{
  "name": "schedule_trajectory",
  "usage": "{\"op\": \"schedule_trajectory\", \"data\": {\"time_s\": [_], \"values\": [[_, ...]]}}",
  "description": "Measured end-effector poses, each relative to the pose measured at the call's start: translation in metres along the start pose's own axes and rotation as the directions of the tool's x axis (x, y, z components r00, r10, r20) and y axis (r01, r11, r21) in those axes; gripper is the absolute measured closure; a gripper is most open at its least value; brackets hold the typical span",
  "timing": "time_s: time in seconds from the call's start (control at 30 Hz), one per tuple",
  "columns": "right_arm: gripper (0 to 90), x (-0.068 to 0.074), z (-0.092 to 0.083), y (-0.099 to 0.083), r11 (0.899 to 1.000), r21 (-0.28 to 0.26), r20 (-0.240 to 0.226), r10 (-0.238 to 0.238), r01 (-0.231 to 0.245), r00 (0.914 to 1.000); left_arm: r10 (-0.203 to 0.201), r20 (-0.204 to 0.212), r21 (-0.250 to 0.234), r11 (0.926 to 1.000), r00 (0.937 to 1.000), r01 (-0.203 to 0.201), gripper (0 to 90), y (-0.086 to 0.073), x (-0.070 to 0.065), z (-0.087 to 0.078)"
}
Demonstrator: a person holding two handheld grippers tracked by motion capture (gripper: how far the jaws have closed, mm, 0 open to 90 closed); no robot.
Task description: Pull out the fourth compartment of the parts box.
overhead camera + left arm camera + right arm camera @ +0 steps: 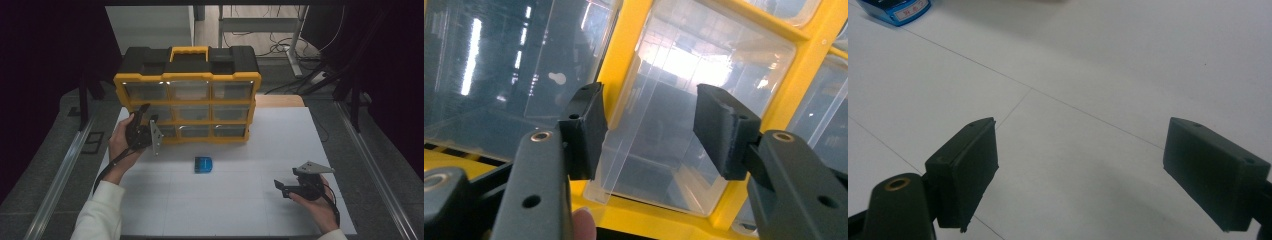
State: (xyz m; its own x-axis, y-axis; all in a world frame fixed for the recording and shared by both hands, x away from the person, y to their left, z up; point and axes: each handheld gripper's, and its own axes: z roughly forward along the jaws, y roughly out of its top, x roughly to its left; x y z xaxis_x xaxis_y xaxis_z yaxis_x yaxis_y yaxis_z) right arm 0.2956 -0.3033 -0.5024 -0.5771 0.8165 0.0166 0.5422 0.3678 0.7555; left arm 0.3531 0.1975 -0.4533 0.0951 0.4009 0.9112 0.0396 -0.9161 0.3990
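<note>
A yellow and black drawer organizer [189, 77] with clear drawers stands upright at the back of the white table [225, 205]. My left gripper [148, 114] is held up against the left column of drawers. In the left gripper view its jaws [649, 130] stand apart in front of a clear drawer [684, 100] set in the yellow frame [624, 60], and the pads do not visibly press on it. A small blue box [203, 164] lies on the table in front of the organizer. My right gripper [281, 189] rests low at the front right, open and empty [1080, 170], with the blue box [895, 9] farther off.
A wooden board [280, 101] lies behind the organizer on the right. Metal rails [65, 165] run along both sides of the table. A desk frame and cables [290, 45] stand on the floor at the back.
</note>
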Motion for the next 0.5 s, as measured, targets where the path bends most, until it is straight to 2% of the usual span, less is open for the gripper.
{"op": "schedule_trajectory", "data": {"time_s": [0.2, 0.5], "values": [[14.8, 0.0000, 0.0002, 0.0000, 1.000, 0.000, 0.001, -0.002, 0.002, 1.0000, 0.011, -0.010, 0.000, 0.9999, 0.9999, -0.011, 50.4, -0.0008, -0.0004, 0.0002], [14.8, 0.0000, 0.0002, 0.0000, 1.000, 0.001, 0.002, -0.003, 0.003, 1.0000, 0.039, -0.049, 0.008, 0.9992, 0.9980, -0.038, 59.0, -0.0009, -0.0016, 0.0003]]}}
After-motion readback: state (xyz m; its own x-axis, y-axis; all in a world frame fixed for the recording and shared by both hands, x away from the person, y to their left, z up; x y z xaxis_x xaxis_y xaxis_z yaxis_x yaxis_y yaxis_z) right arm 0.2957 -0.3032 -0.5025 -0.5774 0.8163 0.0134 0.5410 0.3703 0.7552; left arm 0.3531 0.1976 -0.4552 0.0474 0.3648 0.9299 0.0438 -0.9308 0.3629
